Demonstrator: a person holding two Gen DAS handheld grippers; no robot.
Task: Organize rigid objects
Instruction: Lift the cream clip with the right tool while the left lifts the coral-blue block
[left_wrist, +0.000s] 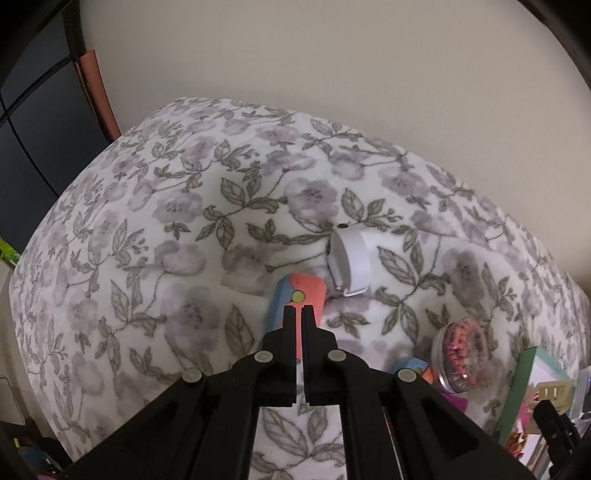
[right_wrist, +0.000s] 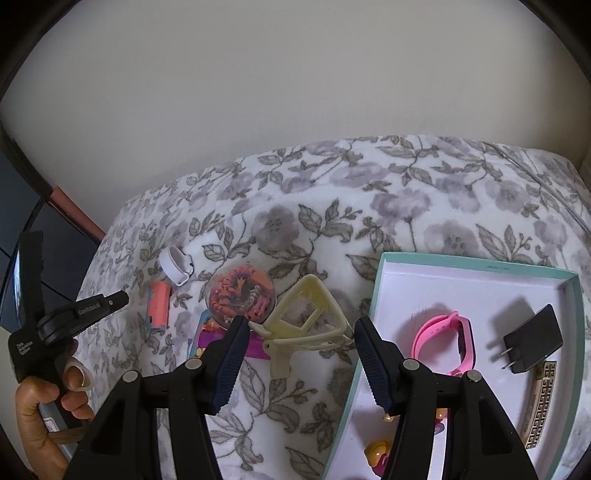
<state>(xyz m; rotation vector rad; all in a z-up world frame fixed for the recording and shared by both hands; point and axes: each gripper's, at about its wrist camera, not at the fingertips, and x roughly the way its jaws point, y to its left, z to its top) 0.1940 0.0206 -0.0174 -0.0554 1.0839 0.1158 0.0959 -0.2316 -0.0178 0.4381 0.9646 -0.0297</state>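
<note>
My left gripper (left_wrist: 298, 309) is shut and empty, its tips just above an orange and blue toy case (left_wrist: 295, 295) on the floral blanket; it also shows in the right wrist view (right_wrist: 120, 298), left of the case (right_wrist: 159, 304). A white watch band (left_wrist: 349, 258) lies just beyond, also seen from the right (right_wrist: 176, 268). My right gripper (right_wrist: 299, 328) is open around a cream hair claw clip (right_wrist: 306, 319) lying on the blanket. A round clear jar of beads (right_wrist: 241, 295) sits just left of the clip. A teal box lid (right_wrist: 371, 332) lies to the right.
The box holds a pink watch (right_wrist: 447, 341), a black charger plug (right_wrist: 532, 336), a gold patterned bar (right_wrist: 541, 398) and small hair items (right_wrist: 376, 452). A purple packet (right_wrist: 210, 338) lies under the jar. A beige wall stands behind; dark furniture (left_wrist: 33, 122) is at left.
</note>
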